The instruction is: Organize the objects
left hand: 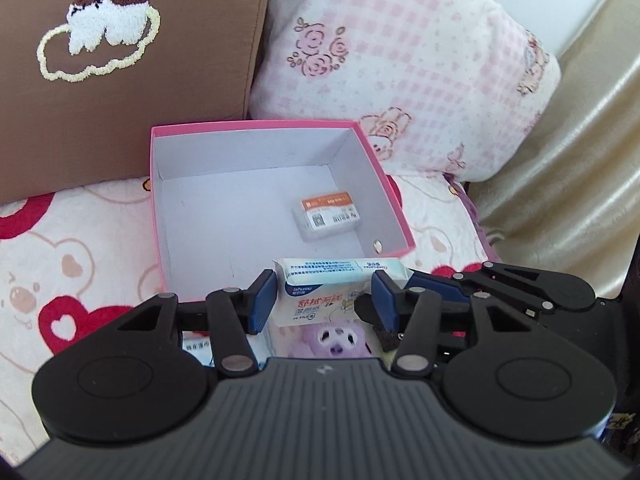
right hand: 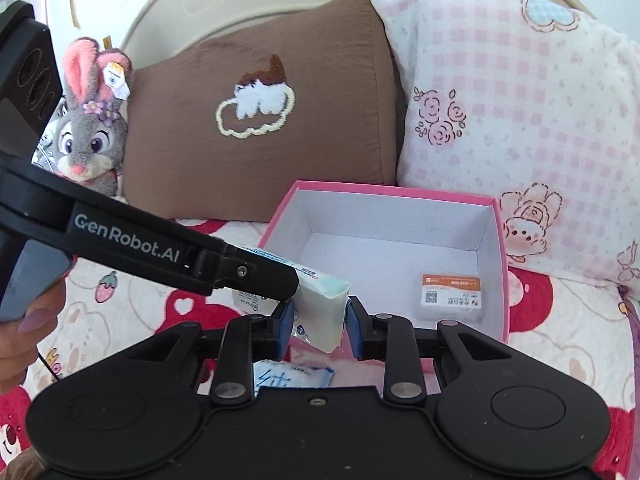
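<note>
- left gripper (left hand: 324,300): fingers pinch the wipes pack (left hand: 320,304) at the near rim of the pink box (left hand: 158,200) on the bed.
- right gripper (right hand: 316,324): fingers spread either side of the pack's other end, whether touching, cannot tell.
- small orange-labelled box (left hand: 328,214) lies inside, right.

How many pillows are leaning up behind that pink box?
2. A brown fabric pillow with an embroidered white-and-brown animal stands behind the open pink cardboard box to the left; a pink-and-white checked pillow with rose prints stands to the right. Others may lie outside the views.
</note>
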### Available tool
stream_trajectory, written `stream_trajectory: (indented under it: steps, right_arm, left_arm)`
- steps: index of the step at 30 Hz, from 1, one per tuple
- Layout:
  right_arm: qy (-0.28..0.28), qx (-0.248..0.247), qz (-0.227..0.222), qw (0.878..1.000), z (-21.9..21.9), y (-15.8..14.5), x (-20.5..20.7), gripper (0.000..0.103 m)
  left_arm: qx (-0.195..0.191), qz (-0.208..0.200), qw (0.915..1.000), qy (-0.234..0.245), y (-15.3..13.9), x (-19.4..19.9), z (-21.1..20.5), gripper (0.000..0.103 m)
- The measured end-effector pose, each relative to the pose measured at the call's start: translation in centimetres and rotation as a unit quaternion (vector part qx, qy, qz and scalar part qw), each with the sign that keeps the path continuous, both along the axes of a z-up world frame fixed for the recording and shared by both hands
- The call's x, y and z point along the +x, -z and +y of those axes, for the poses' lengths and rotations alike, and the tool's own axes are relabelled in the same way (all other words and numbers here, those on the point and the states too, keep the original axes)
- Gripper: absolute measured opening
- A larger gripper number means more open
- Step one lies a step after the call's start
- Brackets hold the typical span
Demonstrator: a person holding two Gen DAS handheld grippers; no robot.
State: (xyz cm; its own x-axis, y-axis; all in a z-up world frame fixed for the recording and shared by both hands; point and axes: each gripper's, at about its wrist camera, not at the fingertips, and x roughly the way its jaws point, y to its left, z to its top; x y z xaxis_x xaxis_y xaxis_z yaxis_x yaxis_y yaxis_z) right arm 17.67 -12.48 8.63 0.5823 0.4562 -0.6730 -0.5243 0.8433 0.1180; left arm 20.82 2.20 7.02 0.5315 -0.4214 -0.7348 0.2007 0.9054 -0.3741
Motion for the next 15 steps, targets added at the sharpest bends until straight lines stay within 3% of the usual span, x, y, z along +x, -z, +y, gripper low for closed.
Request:
stream_trajectory:
  steps: [6, 11, 15]
  right_arm:
    - [0.000, -0.025, 0.031, 0.999, 0.5, 2.9, 5.9, 0.033]
    - [0.006, -0.048, 0.037, 0.998, 1.2, 6.3, 8.8, 0.033]
    - [0.010, -0.051, 0.055, 0.997, 1.2, 8.6, 11.1, 0.033]
  left_arm:
    - [-0.031, 0.043, 0.9976, -0.043, 3.7, 5.5, 0.2, 0.049]
    - [-0.015, 0.059, 0.9962, -0.062, 7.3, 8.2, -0.8, 0.049]
    - [-0.036, 0.080, 0.9928, -0.082, 10.3, 10.4, -0.5, 0.049]
